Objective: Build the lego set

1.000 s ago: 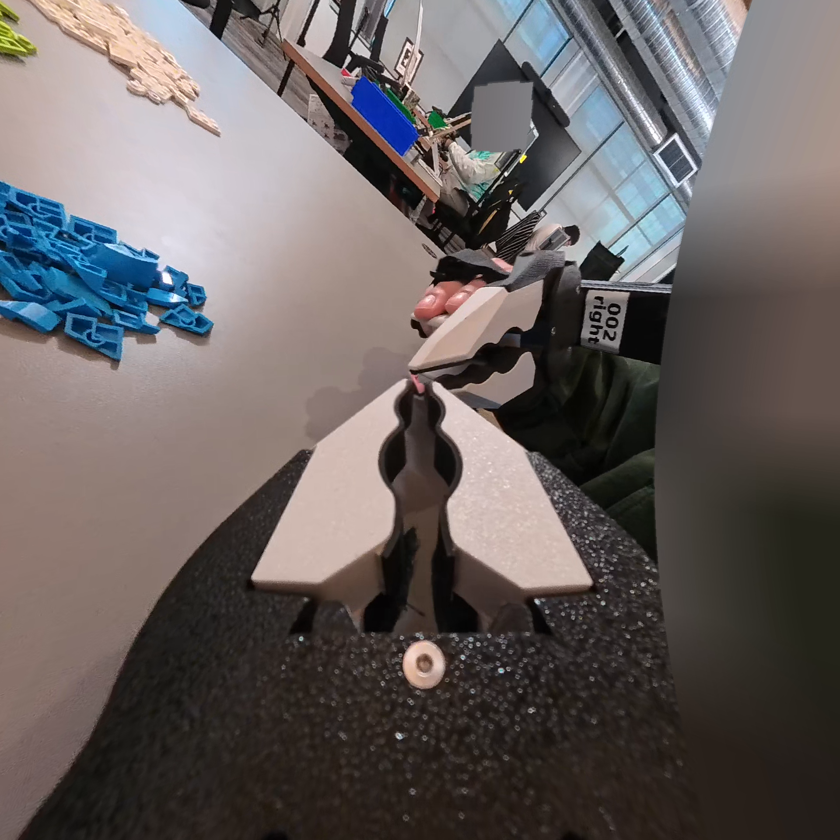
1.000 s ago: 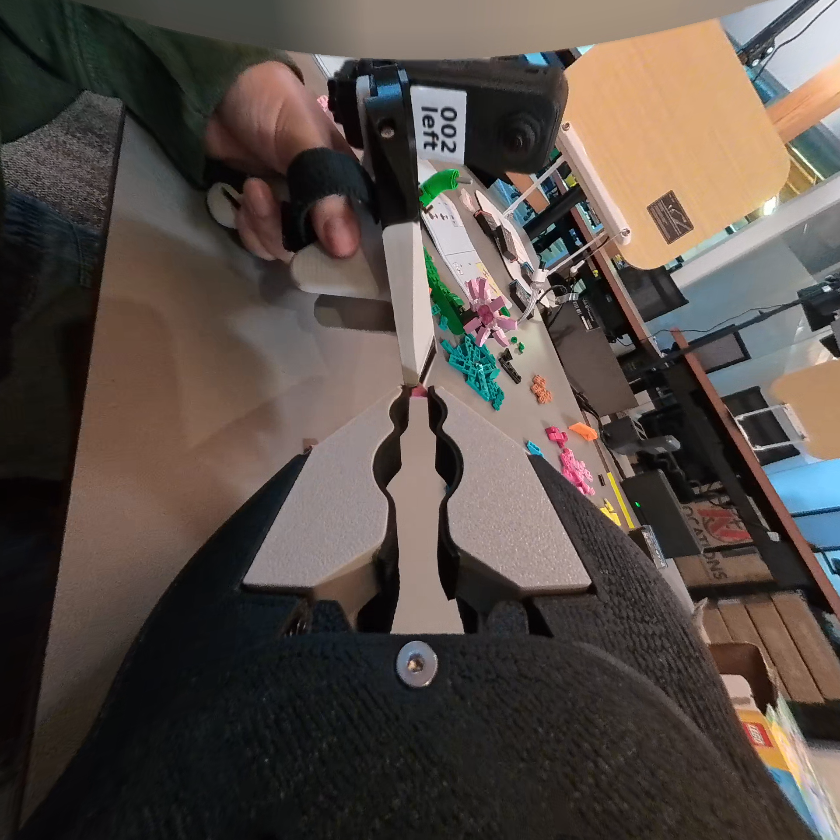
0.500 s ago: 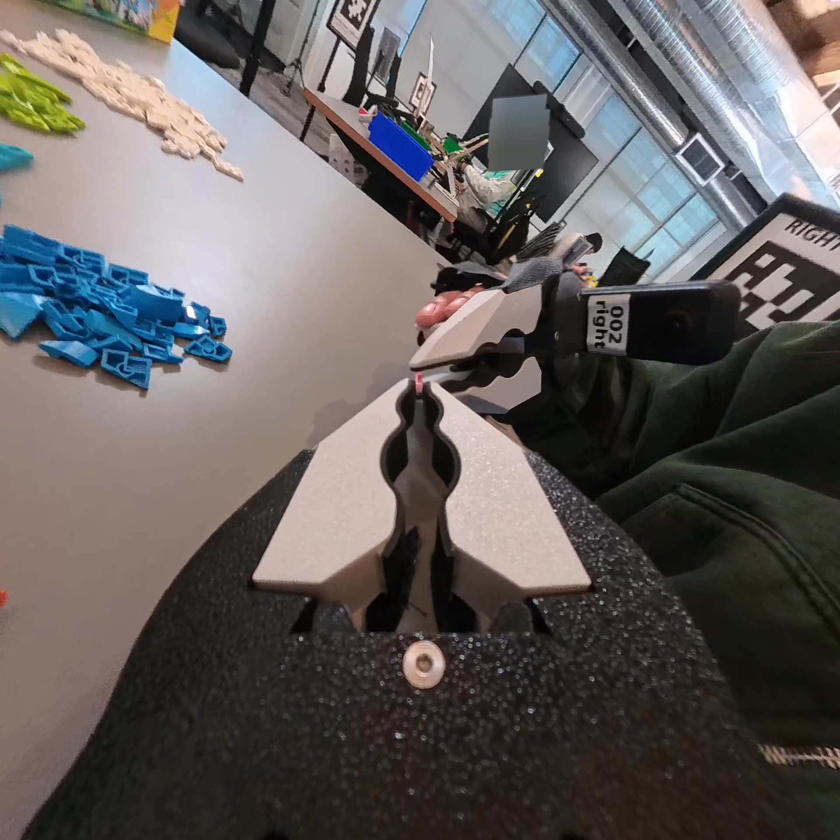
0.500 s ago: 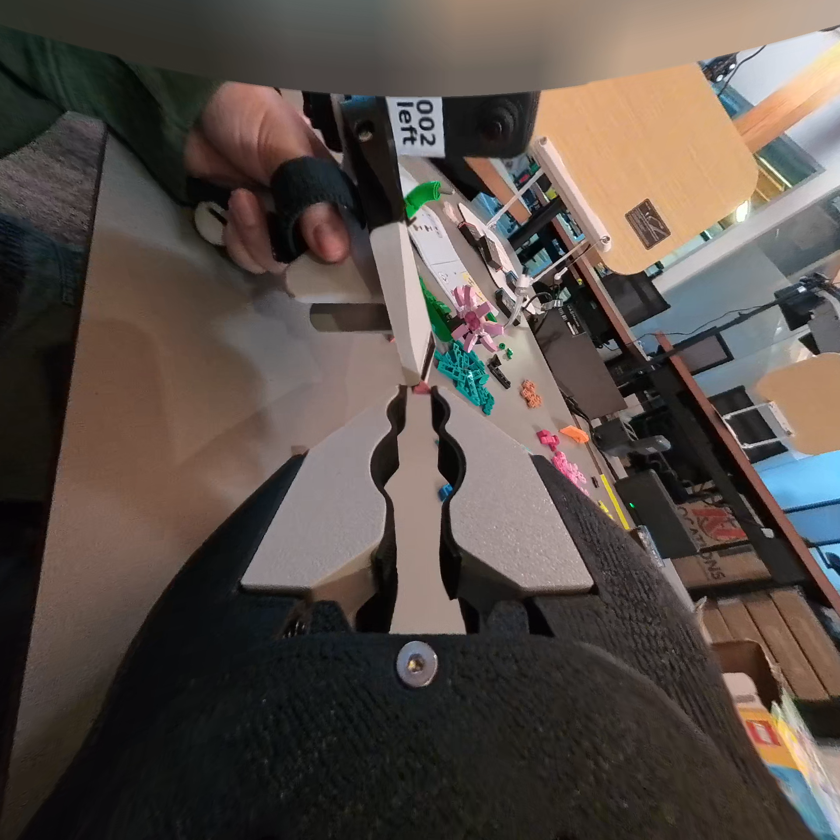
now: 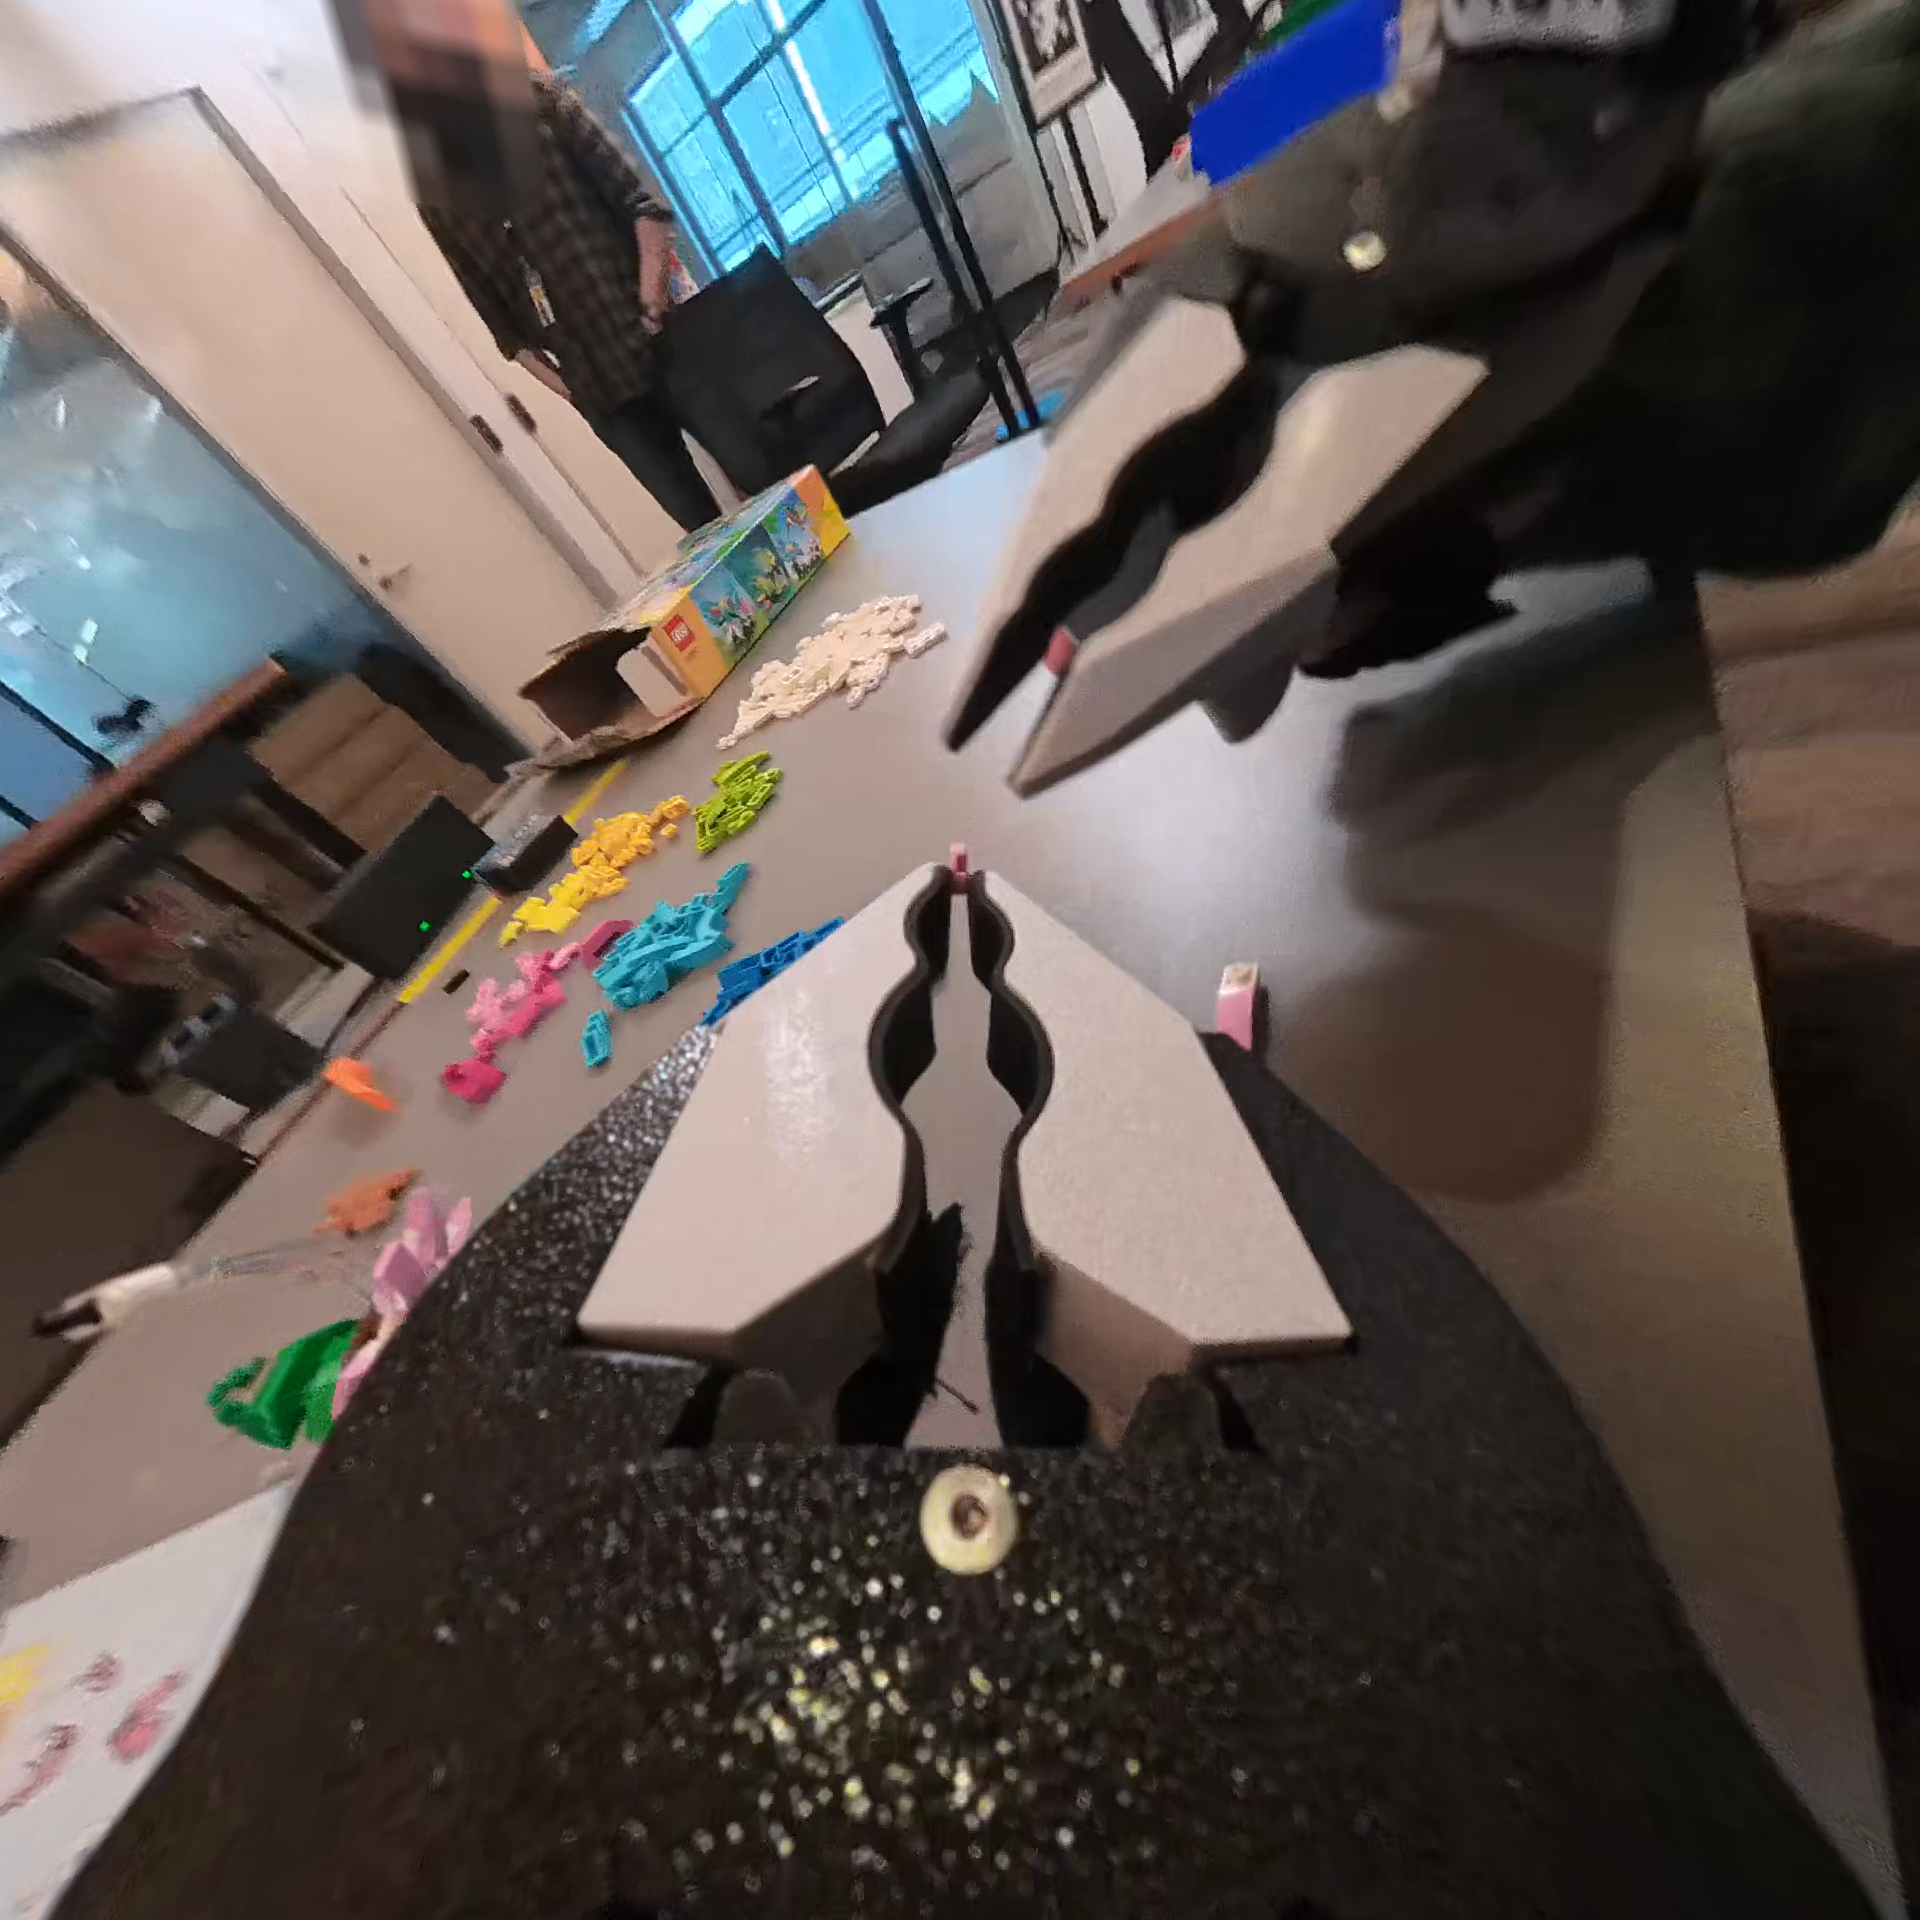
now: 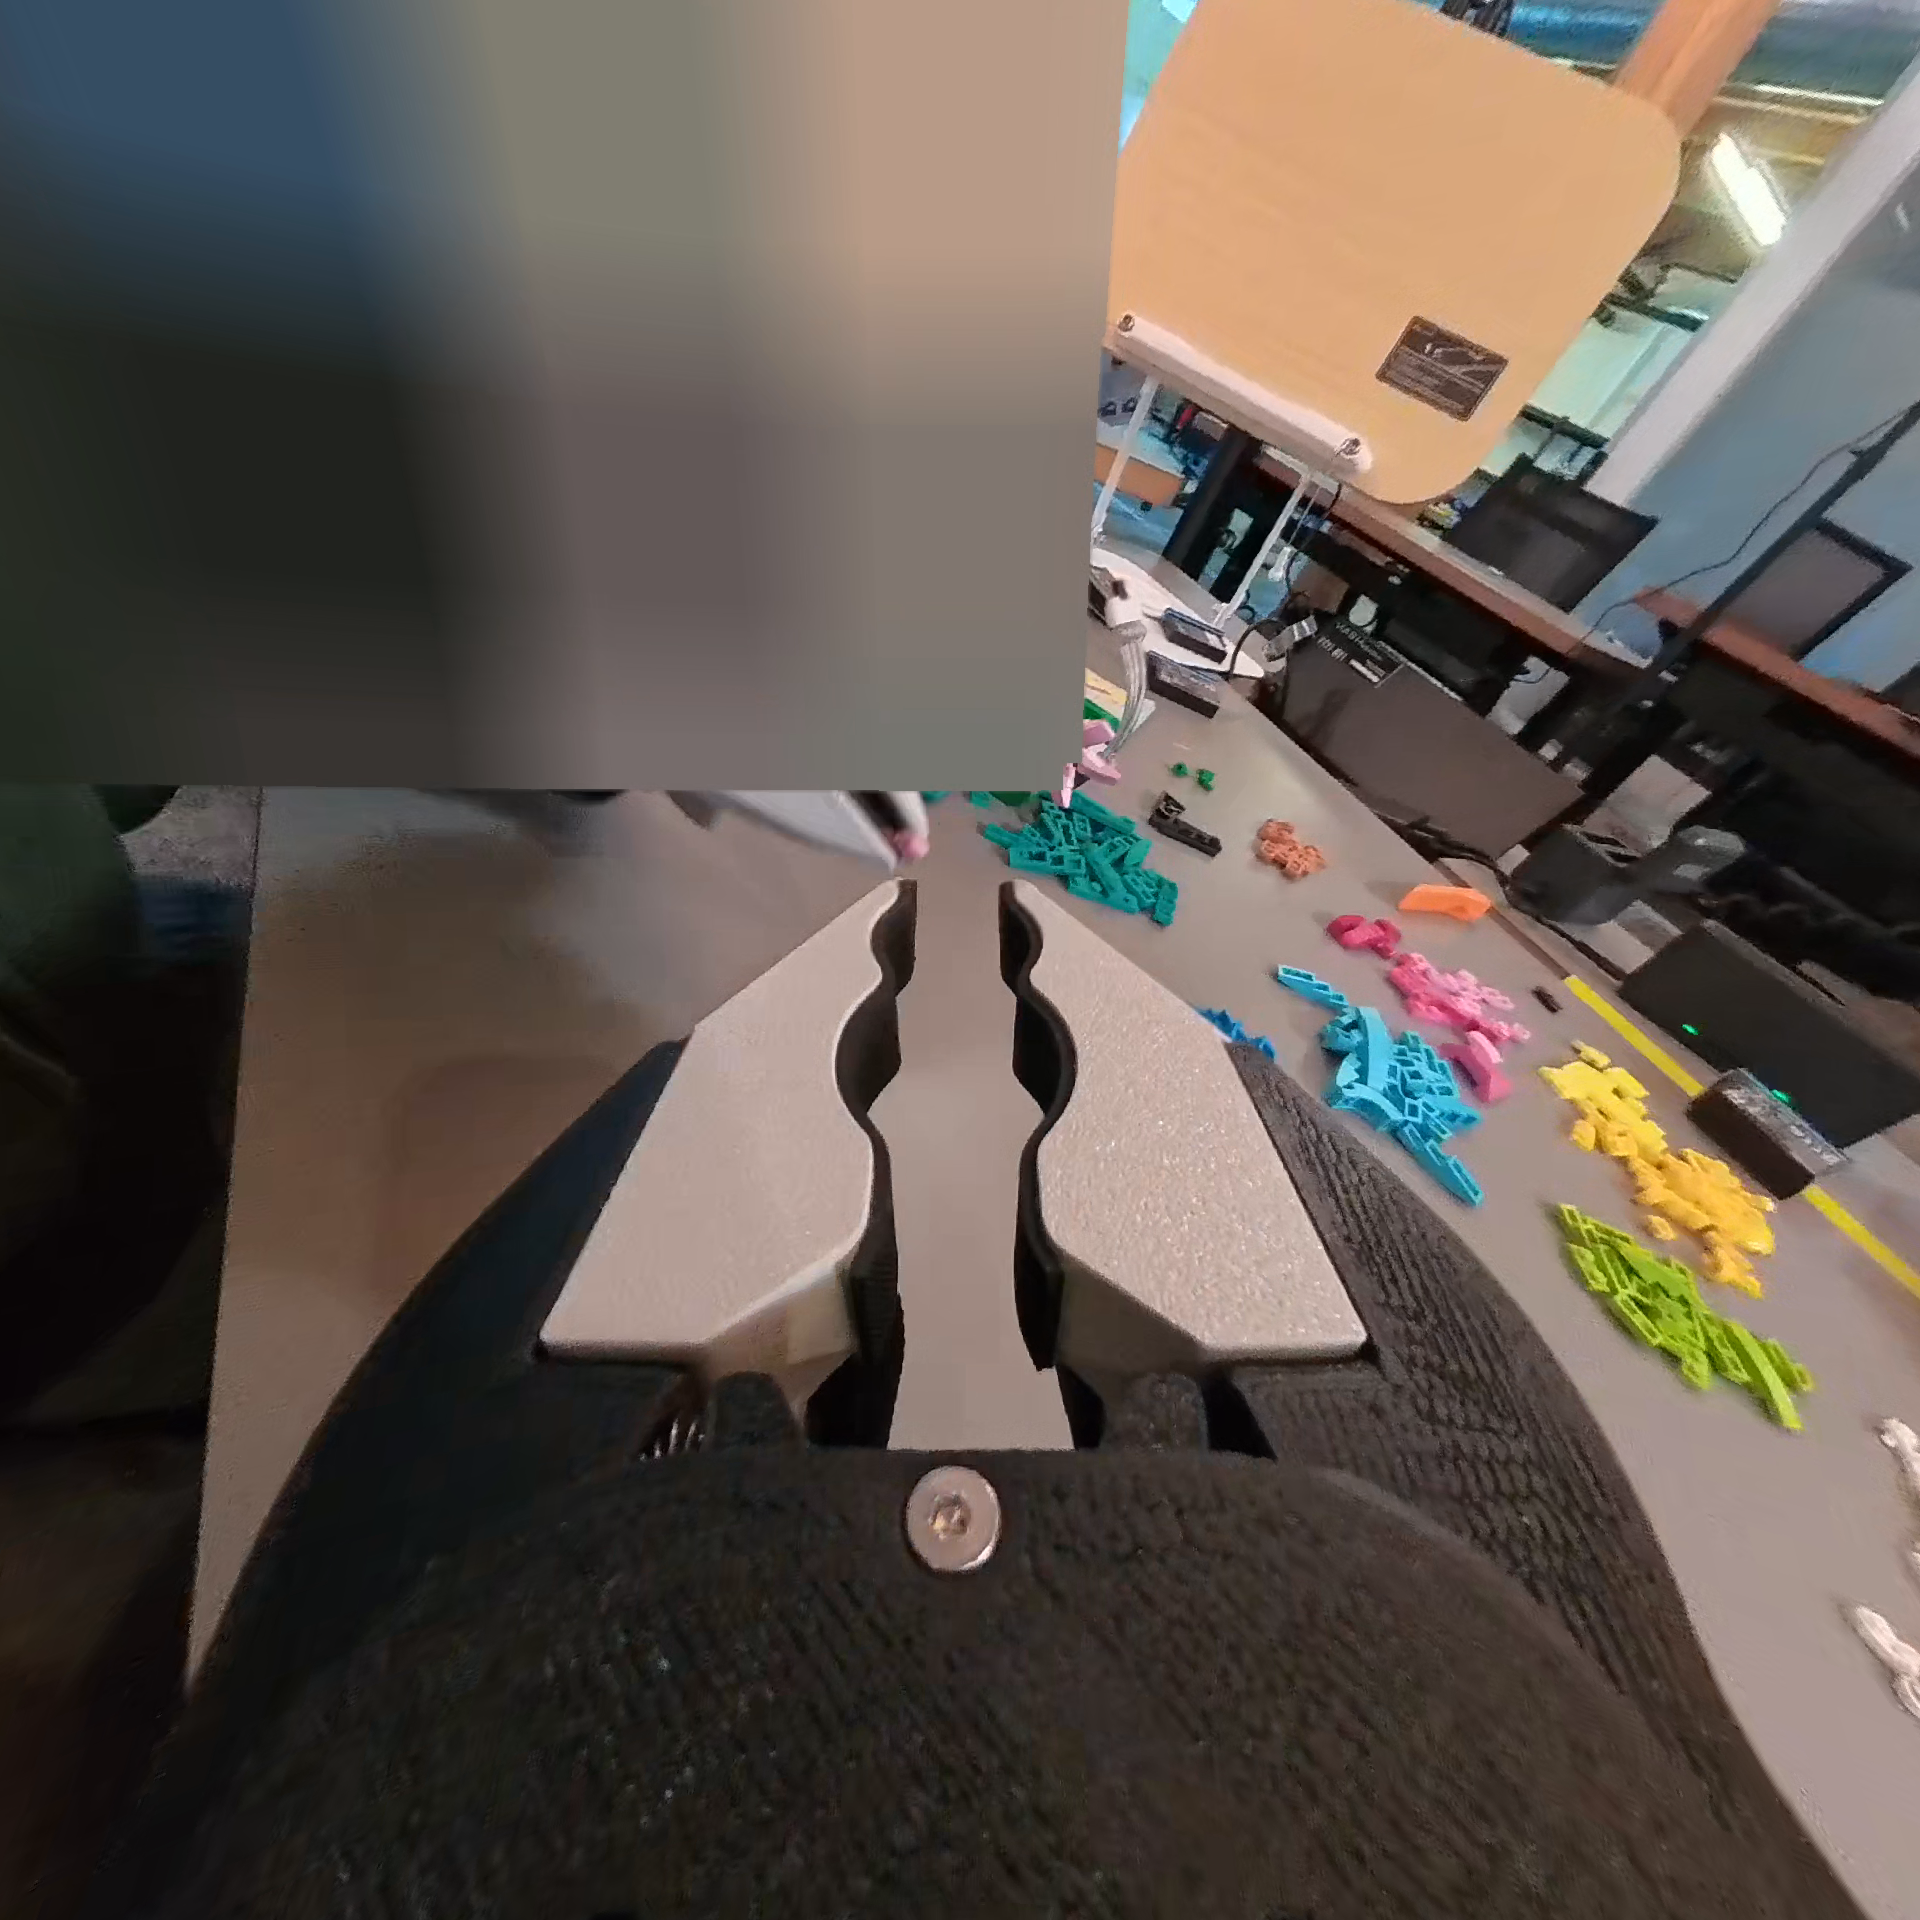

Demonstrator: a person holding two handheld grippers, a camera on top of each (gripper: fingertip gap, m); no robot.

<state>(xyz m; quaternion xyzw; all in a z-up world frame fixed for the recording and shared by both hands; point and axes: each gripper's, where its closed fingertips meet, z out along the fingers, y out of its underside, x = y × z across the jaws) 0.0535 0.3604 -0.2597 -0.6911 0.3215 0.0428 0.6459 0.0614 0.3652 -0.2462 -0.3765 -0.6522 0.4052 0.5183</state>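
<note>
In the left wrist view, our left hand-held gripper (image 5: 961,891) at frame centre is clenched on a tiny pink piece (image 5: 960,860) pinched at its very tips. Our right hand-held gripper (image 5: 1003,748) reaches in from the upper right, fingers parted; something small and pink (image 5: 1058,652) shows between them, though we cannot tell whether it is gripped. Another pink brick (image 5: 1236,1002) stands on the grey counter (image 5: 1143,831) just right of our left fingers. In the right wrist view, the right hand-held gripper (image 6: 957,889) is released. Sorted piles lie at the right: teal (image 6: 1086,854), light blue (image 6: 1392,1081), yellow (image 6: 1662,1174), lime (image 6: 1673,1309). The lego box (image 5: 727,603) sits upper left of centre.
</note>
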